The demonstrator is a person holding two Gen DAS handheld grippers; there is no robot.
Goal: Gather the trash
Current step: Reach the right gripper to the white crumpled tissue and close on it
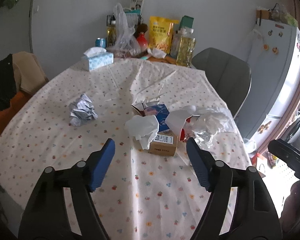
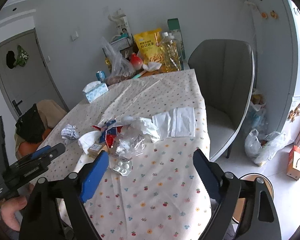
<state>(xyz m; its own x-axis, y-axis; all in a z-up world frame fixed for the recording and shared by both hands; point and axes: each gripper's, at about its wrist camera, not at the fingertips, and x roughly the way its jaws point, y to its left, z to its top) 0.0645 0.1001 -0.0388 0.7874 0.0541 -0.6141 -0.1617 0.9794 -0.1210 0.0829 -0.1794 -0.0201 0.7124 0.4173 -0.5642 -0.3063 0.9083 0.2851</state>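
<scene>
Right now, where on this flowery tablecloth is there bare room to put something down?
Free: the near cloth before the small brown cardboard box, and the stretch between the crumpled grey paper ball and the blue tissue box. Crowded: the middle litter heap and the far edge around the yellow snack bag.

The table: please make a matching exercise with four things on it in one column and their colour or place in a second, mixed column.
1. tissue box
2. paper ball
3. snack bag
4. pill pack

a. yellow, at the far end
b. crumpled, left of the trash pile
c. silver, nearest the right gripper
d. pale blue, a tissue sticking out

Pairs: 1-d, 2-b, 3-a, 4-c
</scene>
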